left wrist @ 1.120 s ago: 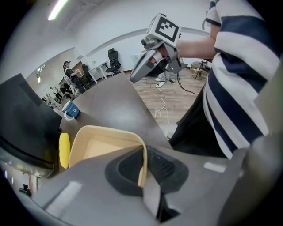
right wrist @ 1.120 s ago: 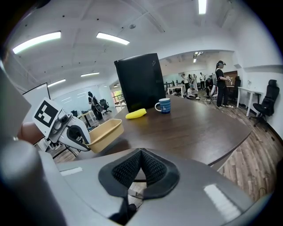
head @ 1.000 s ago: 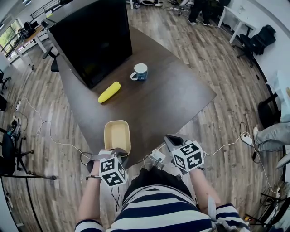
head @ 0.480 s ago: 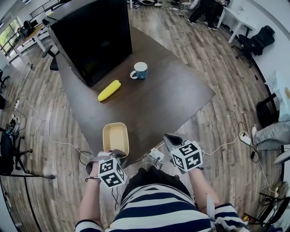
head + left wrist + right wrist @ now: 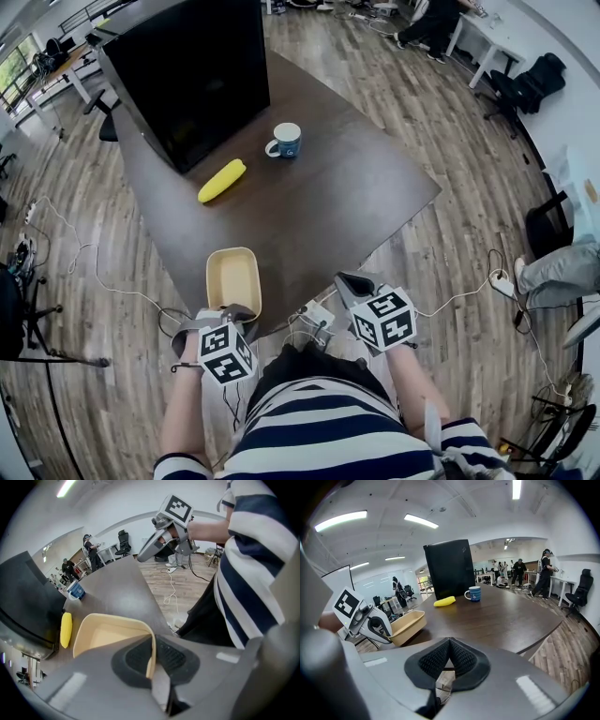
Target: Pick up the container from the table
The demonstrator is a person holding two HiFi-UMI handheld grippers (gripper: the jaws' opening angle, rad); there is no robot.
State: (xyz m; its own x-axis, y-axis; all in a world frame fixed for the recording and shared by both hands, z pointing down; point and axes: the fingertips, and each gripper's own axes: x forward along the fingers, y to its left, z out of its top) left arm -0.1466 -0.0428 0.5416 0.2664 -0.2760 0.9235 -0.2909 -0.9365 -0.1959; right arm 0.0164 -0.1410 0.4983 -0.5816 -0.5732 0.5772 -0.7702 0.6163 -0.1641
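Slippage is the worry: the left gripper (image 5: 152,660) is clamped on only the thin near wall of the beige container (image 5: 233,279), which lies at the near edge of the table (image 5: 356,187), lower left of centre in the head view. Lifted by that one wall, it could tilt, pivot between the pads or drop off the edge. The right gripper (image 5: 449,660), jaws together on nothing right of centre low in that view, lends no support.

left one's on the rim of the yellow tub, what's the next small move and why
Probably raise the left gripper straight up a little. Its jaws are closed on the near wall of the container, which sits at the near edge of the table, so the grip looks made. The right gripper is shut on nothing and off to the side, out of the way.
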